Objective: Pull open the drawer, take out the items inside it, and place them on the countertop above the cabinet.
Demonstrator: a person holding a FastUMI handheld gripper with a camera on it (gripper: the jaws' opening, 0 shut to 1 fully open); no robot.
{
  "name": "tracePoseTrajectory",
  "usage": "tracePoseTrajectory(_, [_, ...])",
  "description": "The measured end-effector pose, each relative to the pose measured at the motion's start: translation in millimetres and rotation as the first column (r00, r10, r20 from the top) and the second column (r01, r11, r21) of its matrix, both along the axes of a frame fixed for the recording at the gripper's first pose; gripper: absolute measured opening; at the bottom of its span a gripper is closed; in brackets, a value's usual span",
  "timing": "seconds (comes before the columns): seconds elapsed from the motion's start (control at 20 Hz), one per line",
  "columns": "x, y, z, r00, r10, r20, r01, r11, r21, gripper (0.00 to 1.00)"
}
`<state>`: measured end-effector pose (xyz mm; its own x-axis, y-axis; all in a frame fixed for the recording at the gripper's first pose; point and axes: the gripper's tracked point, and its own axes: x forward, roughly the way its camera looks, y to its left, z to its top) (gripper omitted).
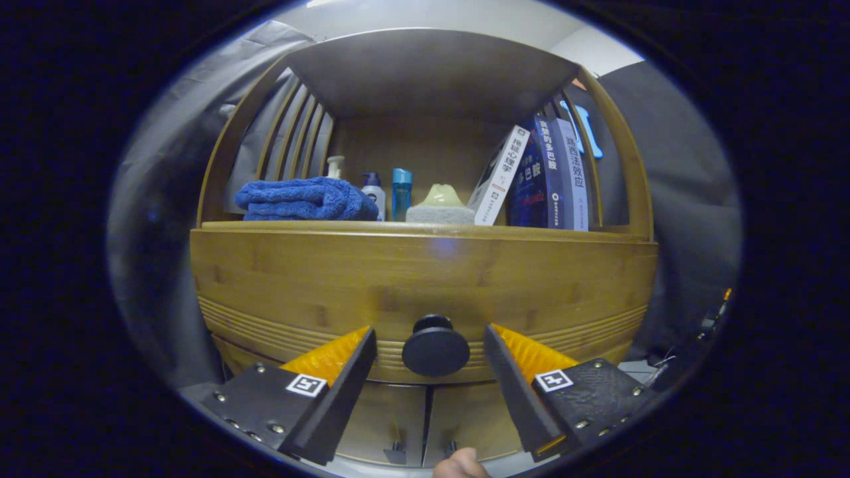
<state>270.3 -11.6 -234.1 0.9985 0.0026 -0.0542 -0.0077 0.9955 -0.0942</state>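
Dark cloth hangs behind a bamboo cabinet [425, 265] whose countertop shelf [425, 227], beyond and above the claw [430, 345], carries a folded blue towel [302, 199], a pump bottle [335, 166], two small bottles, a sponge [440, 212] and leaning books [544, 176]. The drawer [425, 292] front sits flush, so its contents are hidden. Its round black knob [435, 345] stands between the claw's fingers, which are spread wide and grip nothing.

Risk, as I judge it: closing off-centre could let the smooth round knob slip out, or a skewed pull could jam the drawer. That crowded shelf leaves little room to set items down without toppling the books.

Book spines bear Chinese titles; the white one seems to end in 心理学. Square coded markers sit on both fingers.
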Motion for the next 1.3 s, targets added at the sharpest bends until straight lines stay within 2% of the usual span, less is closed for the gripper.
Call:
tracePoseTrajectory(0.15, [-15.6, 7.7, 3.7, 0.999, 0.030, 0.023, -0.029, 0.998, -0.052, 0.98])
tracePoseTrajectory(0.3, [-39.4, 9.6, 15.2, 0.999, 0.031, 0.040, -0.027, 0.995, -0.098, 0.98])
tracePoseTrajectory(0.45, [-74.8, 2.3, 35.3, 0.998, -0.033, 0.049, 0.035, 0.999, -0.042, 0.97])
tracePoseTrajectory(0.65, [-113.7, -4.0, 57.1, 0.999, -0.050, 0.014, 0.050, 0.999, 0.010, 0.96])
tracePoseTrajectory(0.9, [-168.1, -4.7, 108.9, 0.997, -0.083, -0.001, 0.083, 0.996, 0.044, 0.96])
tracePoseTrajectory(1.05, [-199.9, 5.6, 149.4, 0.998, -0.062, -0.001, 0.062, 0.997, 0.039, 0.96])
tracePoseTrajectory(1.15, [-226.0, 9.0, 185.3, 0.998, -0.050, 0.045, 0.049, 0.998, 0.030, 0.96])
tracePoseTrajectory(1.3, [-243.7, 16.0, 213.3, 0.998, -0.042, 0.049, 0.041, 0.999, 0.033, 0.96])
